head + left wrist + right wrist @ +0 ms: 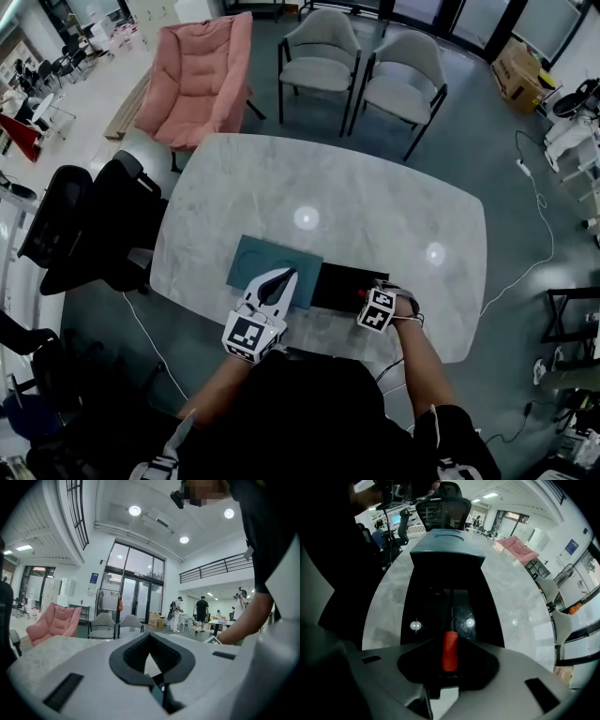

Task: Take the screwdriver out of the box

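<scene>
A black box lies open near the front edge of the marble table, its teal lid thrown back to the left. In the right gripper view a screwdriver with a red handle rests on the box's dark floor, its shaft running toward the lid. My right gripper points steeply down into the box, open, with the handle between its pads and dark gaps on both sides. My left gripper lies over the lid's near edge, tips together; I cannot tell whether it grips the lid.
Two grey chairs and a pink lounge chair stand beyond the table's far edge. A black office chair sits close to the table's left side. Cables trail on the floor at right. Several people stand far off.
</scene>
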The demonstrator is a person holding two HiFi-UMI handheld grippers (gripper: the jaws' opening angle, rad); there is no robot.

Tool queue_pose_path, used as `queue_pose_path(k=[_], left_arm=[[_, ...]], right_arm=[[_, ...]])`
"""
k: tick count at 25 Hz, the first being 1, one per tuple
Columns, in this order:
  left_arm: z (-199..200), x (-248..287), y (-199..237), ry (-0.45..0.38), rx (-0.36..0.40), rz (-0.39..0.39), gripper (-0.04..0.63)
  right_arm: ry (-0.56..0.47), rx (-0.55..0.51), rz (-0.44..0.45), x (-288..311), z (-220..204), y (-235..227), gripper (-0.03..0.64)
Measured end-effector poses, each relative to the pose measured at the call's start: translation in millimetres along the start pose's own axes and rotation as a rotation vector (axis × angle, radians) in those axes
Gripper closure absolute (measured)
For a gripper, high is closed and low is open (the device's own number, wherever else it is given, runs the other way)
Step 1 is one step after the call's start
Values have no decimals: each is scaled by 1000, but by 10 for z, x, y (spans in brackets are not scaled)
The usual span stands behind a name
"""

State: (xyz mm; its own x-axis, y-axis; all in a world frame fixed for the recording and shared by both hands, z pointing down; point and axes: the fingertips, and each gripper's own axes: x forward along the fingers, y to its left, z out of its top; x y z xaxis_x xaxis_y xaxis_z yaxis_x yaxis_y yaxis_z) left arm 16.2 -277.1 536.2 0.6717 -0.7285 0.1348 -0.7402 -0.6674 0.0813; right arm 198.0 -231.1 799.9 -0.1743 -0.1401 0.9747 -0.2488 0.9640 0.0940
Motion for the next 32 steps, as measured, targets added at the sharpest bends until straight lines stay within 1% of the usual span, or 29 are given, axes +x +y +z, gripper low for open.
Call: queue_pose_path(k=[2,7,13,19,24,32], left_arm=[[3,10,5,-2,0,-3,591],[30,14,0,-5,3,-7,591],[42,6,-2,-3,0,-13,591],[83,2,-104,-14,5,-38,591],[90,-1,-151,-11,12,-51,591],[156,6,-201,-21,28,-75,592]], right_arm=[[-1,11,3,1,5,6,499],[-16,53,-8,-28,8,34,503],[-74,104,-98,-170,78,-51,505],[-153,163,-190,-366,154,-69,505],[-262,242,-298,-701,263,-112,503],[-489,374,-487,-1414,529,-225,504]])
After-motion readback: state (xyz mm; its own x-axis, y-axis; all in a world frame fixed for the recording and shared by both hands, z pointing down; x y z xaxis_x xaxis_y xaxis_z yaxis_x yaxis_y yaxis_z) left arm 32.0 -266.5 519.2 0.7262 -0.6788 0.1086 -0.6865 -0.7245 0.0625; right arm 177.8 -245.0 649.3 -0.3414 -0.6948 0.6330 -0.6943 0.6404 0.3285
